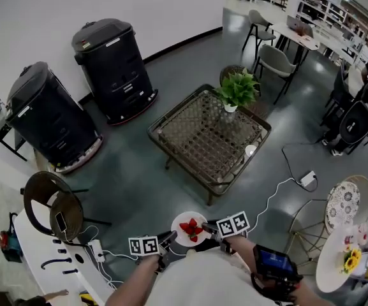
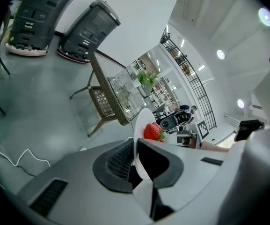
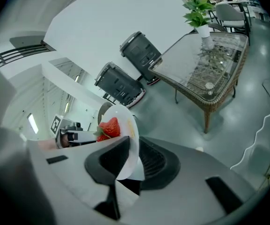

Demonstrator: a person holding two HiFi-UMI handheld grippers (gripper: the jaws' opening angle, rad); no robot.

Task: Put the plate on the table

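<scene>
Small white plate (image 1: 180, 236), strawberries (image 1: 191, 228) atop

no word, brand or number can be read. the cube (image 1: 144, 245) on the left gripper (image 1: 170, 238) and the cube (image 1: 233, 224) on the right gripper (image 1: 209, 229) bear only black-and-white square patterns; the wrist screen (image 1: 273, 260) is too small to read.
</scene>
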